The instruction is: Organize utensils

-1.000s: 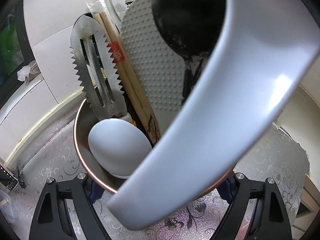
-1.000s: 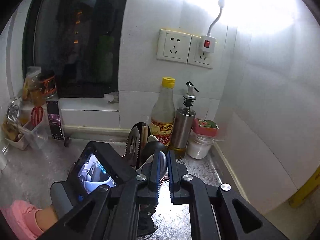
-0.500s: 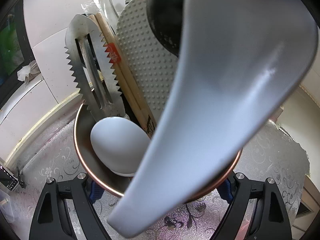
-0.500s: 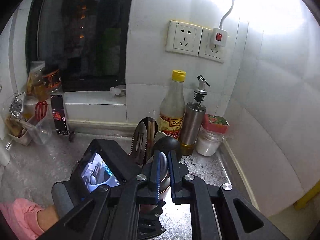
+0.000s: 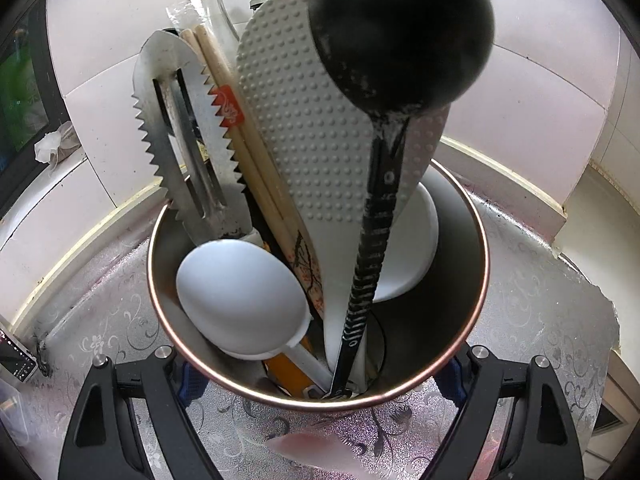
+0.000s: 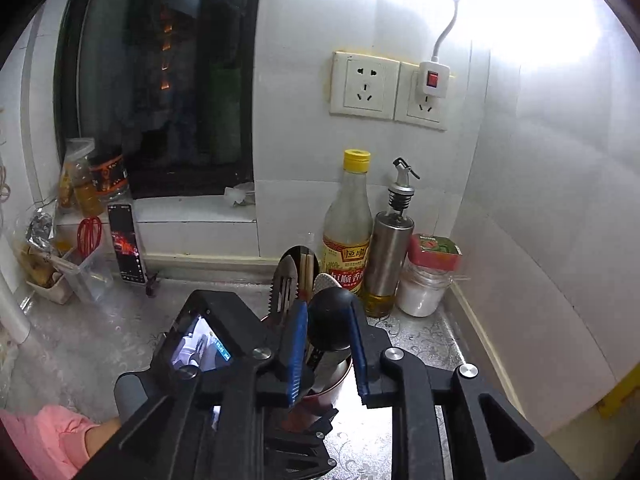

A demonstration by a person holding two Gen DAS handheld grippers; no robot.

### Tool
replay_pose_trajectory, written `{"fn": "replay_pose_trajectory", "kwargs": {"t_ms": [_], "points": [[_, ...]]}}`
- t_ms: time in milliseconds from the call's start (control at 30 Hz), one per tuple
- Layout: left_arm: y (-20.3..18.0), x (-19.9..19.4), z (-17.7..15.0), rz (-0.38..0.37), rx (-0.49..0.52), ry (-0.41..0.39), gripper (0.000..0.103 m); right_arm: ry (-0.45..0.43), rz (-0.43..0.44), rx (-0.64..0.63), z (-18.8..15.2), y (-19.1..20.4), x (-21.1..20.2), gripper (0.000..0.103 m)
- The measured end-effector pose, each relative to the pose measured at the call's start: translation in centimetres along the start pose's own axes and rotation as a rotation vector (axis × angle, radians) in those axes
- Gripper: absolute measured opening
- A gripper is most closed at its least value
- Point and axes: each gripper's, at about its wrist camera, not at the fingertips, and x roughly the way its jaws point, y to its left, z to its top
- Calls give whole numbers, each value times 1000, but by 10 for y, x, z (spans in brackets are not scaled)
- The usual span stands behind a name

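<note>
A copper-rimmed metal utensil holder (image 5: 478,248) stands on the counter, clasped from both sides by my left gripper (image 5: 320,368). In it stand a black ladle (image 5: 400,36), a white dotted rice paddle (image 5: 304,120), wooden chopsticks (image 5: 244,148), a serrated steel spatula (image 5: 180,136) and two white spoons (image 5: 240,292) (image 5: 408,256). My right gripper (image 6: 328,352) is open just above the holder (image 6: 332,384), its blue pads either side of the ladle head (image 6: 330,324), holding nothing.
A vinegar bottle (image 6: 348,236), steel oil dispenser (image 6: 390,248) and red-lidded jar (image 6: 428,276) stand behind the holder against the tiled wall. A phone (image 6: 126,244) and containers (image 6: 72,268) sit at the left by the window. Wall sockets (image 6: 364,86) are above.
The right gripper opened and let go of the white spoon, which dropped into the holder on the right side. It no longer fills the left wrist view.
</note>
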Motion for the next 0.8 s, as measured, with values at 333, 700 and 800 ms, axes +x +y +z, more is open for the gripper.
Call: {"fn": "replay_pose_trajectory", "kwargs": {"t_ms": [333, 700, 800], "points": [[-5, 6, 4, -1, -3, -2, 89, -6, -27, 88, -14, -24, -10, 23], [-6, 6, 3, 5, -7, 1, 89, 158, 2, 322, -95, -55, 10, 23], [-6, 6, 3, 12, -13, 3, 89, 226, 66, 347, -116, -45, 23, 23]]}}
